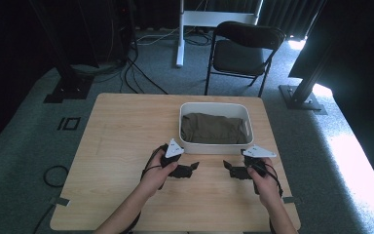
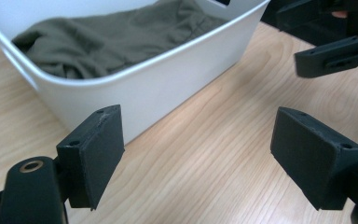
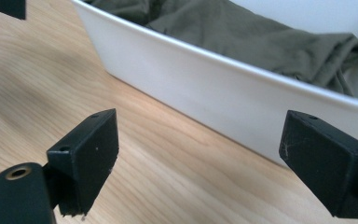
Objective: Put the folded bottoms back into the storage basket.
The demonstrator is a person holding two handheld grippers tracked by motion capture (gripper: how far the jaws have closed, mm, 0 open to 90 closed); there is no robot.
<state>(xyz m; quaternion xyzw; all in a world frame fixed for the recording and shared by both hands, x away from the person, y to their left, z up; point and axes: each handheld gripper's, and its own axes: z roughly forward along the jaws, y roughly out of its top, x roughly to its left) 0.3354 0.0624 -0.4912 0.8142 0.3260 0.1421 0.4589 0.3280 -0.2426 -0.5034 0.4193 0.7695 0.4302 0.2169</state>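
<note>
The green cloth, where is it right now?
In the high view the green cloth lies crumpled inside the white tub on the table's far right part, just beyond the left gripper and right gripper.

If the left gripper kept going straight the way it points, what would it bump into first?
Probably the white bin holding the olive cloth: its near wall lies ahead of the open left gripper, slightly leftward, though depth is unclear.
</note>
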